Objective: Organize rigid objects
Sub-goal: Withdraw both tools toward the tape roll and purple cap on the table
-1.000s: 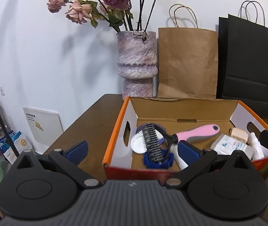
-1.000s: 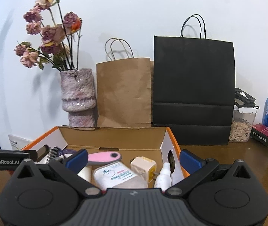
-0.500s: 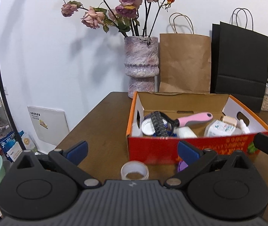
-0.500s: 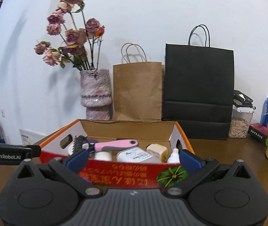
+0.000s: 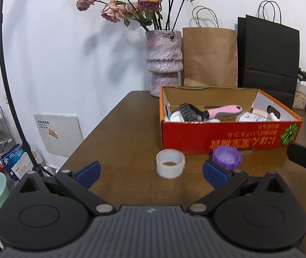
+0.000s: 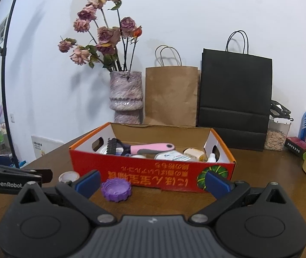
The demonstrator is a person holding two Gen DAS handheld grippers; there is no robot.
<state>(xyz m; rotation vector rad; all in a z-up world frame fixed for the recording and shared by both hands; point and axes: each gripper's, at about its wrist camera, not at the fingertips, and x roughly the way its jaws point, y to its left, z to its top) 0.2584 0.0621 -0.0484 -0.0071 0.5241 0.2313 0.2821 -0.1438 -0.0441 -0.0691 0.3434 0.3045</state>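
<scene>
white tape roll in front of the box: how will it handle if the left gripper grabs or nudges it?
The white tape roll lies flat on its end on the table, hollow core up, so a nudge should slide it, not roll it. It looks like a rigid ring, probably light. Its smooth outer wall may slip a little between the left gripper pads. If tipped onto its edge, it could roll.

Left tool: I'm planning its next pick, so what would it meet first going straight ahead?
Probably the white tape roll, upright on the table between the open left tool fingers and apart from them; depth is uncertain.
</scene>
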